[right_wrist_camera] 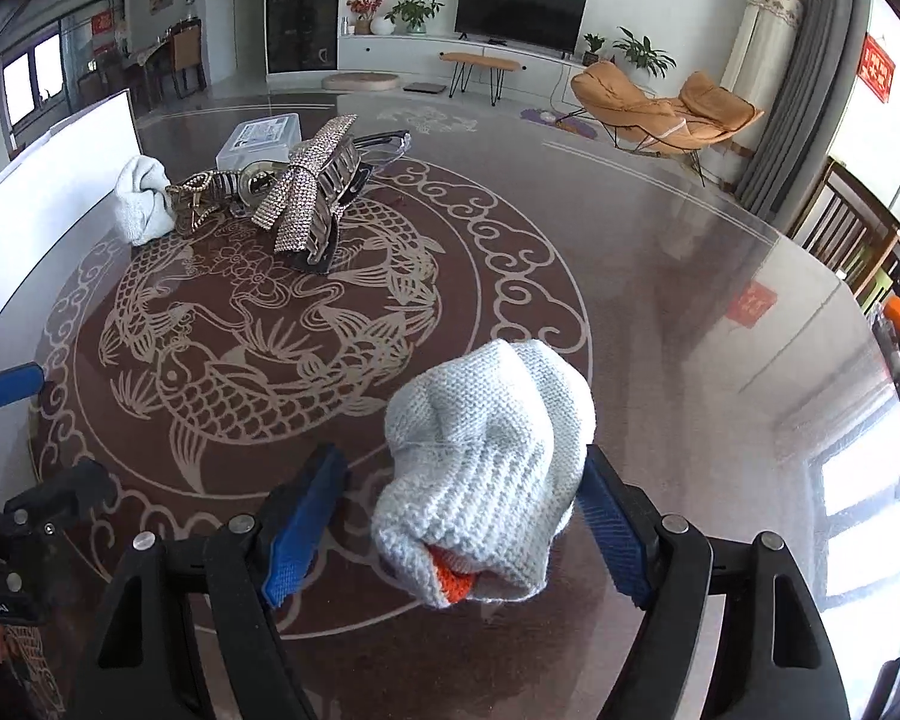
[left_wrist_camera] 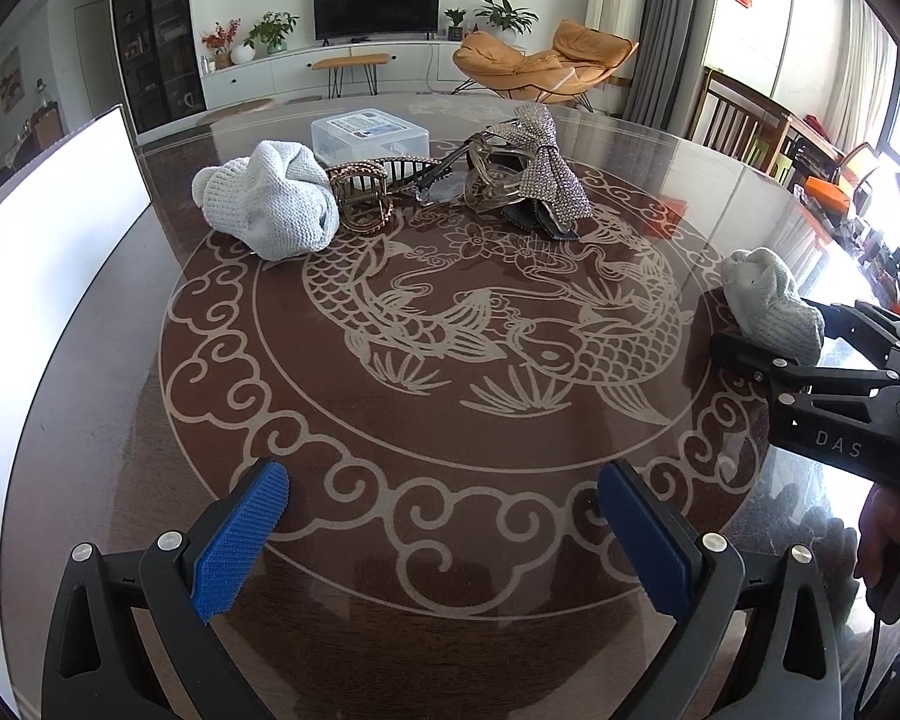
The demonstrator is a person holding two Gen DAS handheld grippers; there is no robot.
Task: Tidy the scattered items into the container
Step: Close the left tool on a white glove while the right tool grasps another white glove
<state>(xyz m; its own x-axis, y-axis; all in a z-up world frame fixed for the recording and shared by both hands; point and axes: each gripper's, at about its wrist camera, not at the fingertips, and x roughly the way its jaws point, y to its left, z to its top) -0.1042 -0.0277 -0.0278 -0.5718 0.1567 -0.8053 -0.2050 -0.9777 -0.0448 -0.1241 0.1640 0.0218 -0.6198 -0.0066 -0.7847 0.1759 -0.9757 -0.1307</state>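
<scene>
My right gripper (right_wrist_camera: 459, 516) straddles a knitted glove (right_wrist_camera: 486, 474), jaws wide.

Its right pad touches the glove; the left stands clear. My left gripper (left_wrist_camera: 444, 531) hangs wide and empty over the table (left_wrist_camera: 120, 420). Far across, upper left of frame: the clear container (right_wrist_camera: 261, 141), second glove (right_wrist_camera: 144, 198), hair clips (right_wrist_camera: 312, 192).

Daylit lounge: television (left_wrist_camera: 376, 6), orange chair (left_wrist_camera: 543, 63)
</scene>
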